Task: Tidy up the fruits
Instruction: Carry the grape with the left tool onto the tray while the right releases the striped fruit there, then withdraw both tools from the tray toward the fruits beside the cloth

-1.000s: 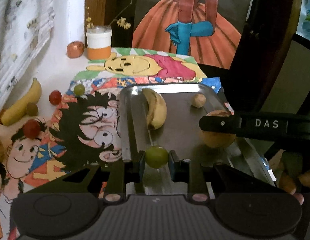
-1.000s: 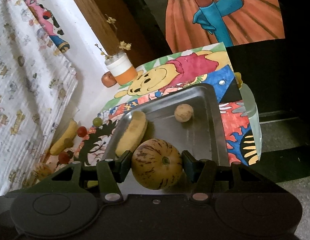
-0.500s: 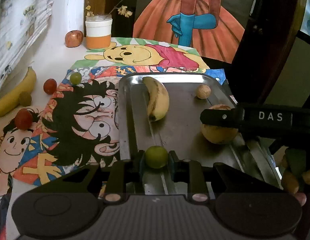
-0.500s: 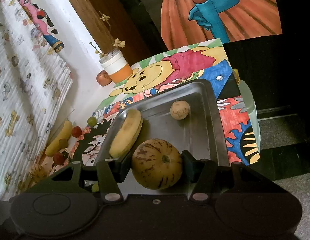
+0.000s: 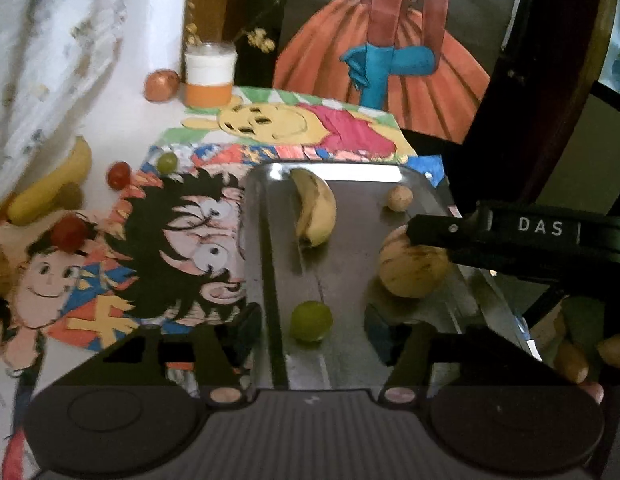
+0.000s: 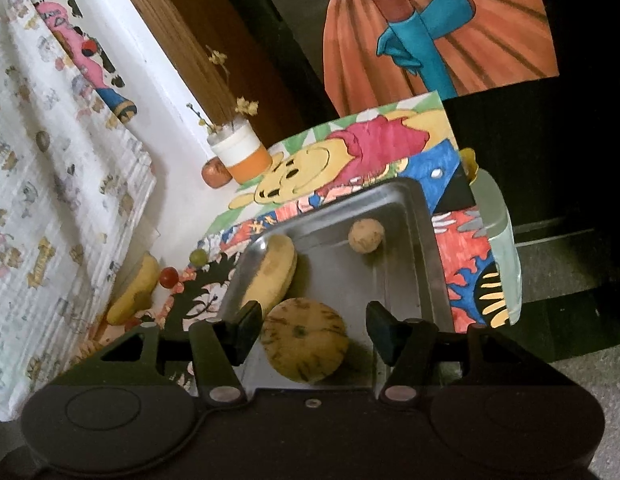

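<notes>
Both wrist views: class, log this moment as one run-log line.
left gripper: open, green grape on tray | right gripper: open, striped melon on tray | banana, small brown fruit in tray

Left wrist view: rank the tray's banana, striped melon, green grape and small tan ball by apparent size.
1. banana and striped melon: too alike to separate; the right gripper partly covers the melon.
2. green grape, though nearest the camera.
3. small tan ball, farthest away.

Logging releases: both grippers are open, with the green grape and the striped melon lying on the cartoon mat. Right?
Not the mat: the green grape and striped melon lie in the metal tray, per both wrist views. Left gripper and right gripper are open.
</notes>
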Available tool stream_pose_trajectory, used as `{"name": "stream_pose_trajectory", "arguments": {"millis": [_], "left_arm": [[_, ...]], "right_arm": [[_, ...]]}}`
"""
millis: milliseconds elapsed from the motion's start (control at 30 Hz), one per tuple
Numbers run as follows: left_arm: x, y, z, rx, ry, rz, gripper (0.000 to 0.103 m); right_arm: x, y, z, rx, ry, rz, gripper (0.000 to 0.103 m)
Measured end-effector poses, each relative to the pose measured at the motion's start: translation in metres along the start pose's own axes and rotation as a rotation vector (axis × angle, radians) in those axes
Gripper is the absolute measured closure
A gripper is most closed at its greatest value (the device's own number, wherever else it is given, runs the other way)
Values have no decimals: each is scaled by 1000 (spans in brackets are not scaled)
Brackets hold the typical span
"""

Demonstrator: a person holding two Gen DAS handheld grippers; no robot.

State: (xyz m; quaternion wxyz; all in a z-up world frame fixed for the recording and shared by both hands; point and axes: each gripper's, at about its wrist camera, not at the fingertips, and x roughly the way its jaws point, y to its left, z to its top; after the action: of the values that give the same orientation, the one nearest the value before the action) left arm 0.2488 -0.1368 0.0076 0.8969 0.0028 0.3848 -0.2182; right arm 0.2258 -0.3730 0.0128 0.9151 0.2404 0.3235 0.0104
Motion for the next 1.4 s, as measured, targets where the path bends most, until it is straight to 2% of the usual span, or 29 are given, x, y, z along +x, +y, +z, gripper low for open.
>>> {"name": "stream_pose_trajectory", "arguments": {"millis": [67, 233, 400, 500, 600, 900, 1067, 1400], "left_arm": [[-9, 1, -1, -8, -11, 6, 39], [-34, 9, -7, -58, -55, 66, 15], [-56, 16, -10, -78, -96, 135, 2], [-74, 20, -13, -101, -123, 156, 0], [-88, 22, -17, -116, -142, 175, 0], [-131, 27, -37, -168, -173, 236, 0], [-143, 33, -49, -198, -137, 269, 0], [-151, 51, -77, -222, -70, 351, 0]], "right_arm": [[-8, 2, 1, -1, -14, 0, 38], [-29, 8, 0, -5, -45, 22, 25], [-55, 20, -1, -25, -79, 49, 14], [-70, 27, -3, -41, -95, 59, 5], [-84, 35, -8, -63, -101, 72, 1], [-114, 59, -32, -143, -84, 72, 1], [-121, 75, -46, -204, -49, 41, 1], [-116, 93, -88, -294, 94, 2, 1]]}}
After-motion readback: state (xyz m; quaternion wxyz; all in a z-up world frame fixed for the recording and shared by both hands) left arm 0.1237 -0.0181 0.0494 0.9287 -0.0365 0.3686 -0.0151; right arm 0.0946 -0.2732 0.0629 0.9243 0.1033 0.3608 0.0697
